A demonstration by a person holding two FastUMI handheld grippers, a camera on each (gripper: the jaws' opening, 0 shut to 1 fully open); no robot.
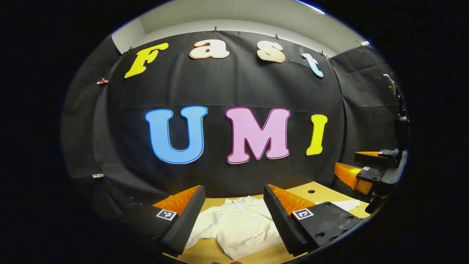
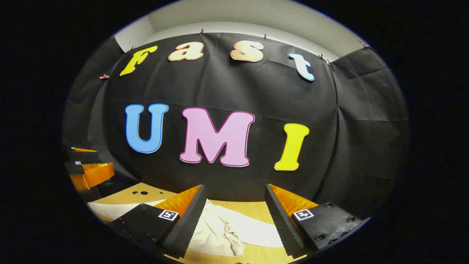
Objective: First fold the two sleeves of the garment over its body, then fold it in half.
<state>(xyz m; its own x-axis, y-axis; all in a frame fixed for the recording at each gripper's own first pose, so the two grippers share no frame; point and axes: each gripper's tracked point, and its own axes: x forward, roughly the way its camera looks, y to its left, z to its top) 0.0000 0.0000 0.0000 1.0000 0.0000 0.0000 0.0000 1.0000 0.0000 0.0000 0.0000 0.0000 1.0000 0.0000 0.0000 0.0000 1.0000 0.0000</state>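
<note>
On the wooden table (image 1: pixel 326 191) a white sweatshirt (image 1: pixel 238 225) lies flat below both spread, empty grippers, left gripper (image 1: pixel 234 220) over its collar, right gripper (image 2: pixel 234 223) over a rumpled sleeve (image 2: pixel 220 231); each should probably descend and pinch a cuff cleanly.

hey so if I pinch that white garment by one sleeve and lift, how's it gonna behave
Probably floppy: the white garment lies rumpled in soft folds on the table, so it would likely drape and trail. It looks thin and light. Cloth on smooth wood may slide rather than stay put.
</note>
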